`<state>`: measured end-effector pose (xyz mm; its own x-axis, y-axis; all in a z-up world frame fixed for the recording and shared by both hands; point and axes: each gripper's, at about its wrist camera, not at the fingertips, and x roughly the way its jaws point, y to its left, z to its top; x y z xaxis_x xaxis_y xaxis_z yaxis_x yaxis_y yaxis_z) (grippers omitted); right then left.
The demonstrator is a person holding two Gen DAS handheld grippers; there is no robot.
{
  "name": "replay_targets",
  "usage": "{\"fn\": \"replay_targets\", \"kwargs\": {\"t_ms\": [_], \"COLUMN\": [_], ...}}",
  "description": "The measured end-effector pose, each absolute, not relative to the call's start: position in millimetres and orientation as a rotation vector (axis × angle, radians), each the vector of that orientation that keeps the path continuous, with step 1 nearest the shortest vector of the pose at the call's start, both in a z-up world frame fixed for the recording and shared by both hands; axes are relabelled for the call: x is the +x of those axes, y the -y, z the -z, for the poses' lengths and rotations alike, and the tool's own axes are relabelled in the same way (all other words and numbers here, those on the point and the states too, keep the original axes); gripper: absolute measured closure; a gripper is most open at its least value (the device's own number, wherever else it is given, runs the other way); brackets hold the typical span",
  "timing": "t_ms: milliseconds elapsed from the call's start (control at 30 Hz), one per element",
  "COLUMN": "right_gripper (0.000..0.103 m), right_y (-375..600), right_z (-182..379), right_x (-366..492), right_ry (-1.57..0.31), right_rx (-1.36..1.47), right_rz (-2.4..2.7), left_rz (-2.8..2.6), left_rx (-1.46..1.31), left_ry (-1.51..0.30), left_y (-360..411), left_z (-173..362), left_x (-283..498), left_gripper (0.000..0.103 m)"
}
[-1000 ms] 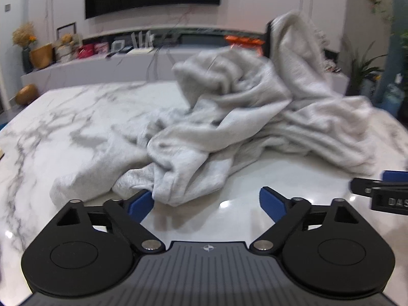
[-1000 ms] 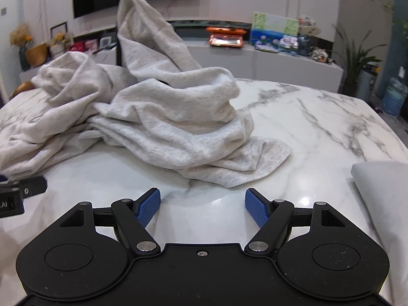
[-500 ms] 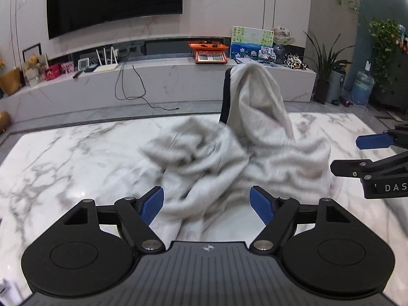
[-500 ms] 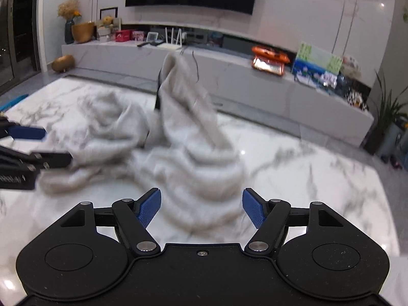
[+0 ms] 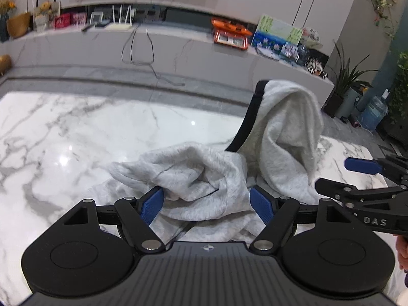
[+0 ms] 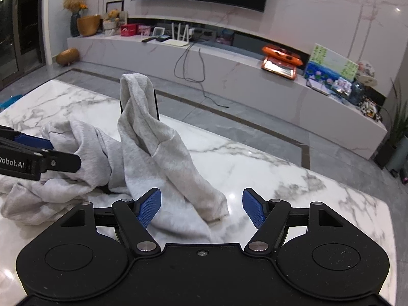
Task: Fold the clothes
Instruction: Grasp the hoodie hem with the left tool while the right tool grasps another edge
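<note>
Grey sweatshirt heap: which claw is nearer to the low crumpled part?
Left. The left claw hangs open right over the crumpled folds of the grey sweatshirt, jaws just closing, nothing pinched. The right claw, open, sits beside the upright draped part, toward its hem.

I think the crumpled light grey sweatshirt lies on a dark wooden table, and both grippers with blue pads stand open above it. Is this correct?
Not fully. The table is white marble with grey veins, not dark wood; the right wrist view shows it plainly. The rest holds: the crumpled light grey sweatshirt lies on it, and the left gripper and right gripper, both with blue pads, stand open above it.
</note>
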<state>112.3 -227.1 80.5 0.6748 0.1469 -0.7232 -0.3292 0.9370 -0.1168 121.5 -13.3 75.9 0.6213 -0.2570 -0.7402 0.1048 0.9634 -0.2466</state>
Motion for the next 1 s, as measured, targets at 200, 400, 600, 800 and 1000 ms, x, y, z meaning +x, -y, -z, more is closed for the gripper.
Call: {"fn": "replay_targets", "kwargs": {"t_ms": [200, 400, 600, 800, 1000], "right_gripper": [0.098, 0.103, 0.103, 0.103, 0.103], "right_y": [222.0, 220.7, 237.3, 260.2, 287.3], "right_z": [-65.5, -69.4, -104.4, -139.5, -166.3], "right_x": [136.3, 138.9, 122.2, 92.6, 54.9], "right_ry": [-0.834, -0.857, -0.833, -0.804, -0.793], "right_rx": [-0.251, -0.288, -0.315, -0.335, -0.338], "right_rz": [-0.309, -0.310, -0.256, -0.197, -0.140], "left_rz": [0.268, 0.315, 0.338, 0.352, 0.353], "left_rx": [-0.193, -0.181, -0.134, -0.084, -0.013], "left_ry": [-0.914, -0.937, -0.925, -0.885, -0.876], "left_y": [10.4, 0.4, -14.9, -31.4, -45.6], "left_z": [-66.2, -75.2, -99.6, -133.8, -150.6], "left_x": [132.5, 132.5, 111.8, 82.1, 54.2], "left_gripper": [0.066, 0.090, 0.092, 0.092, 0.093]}}
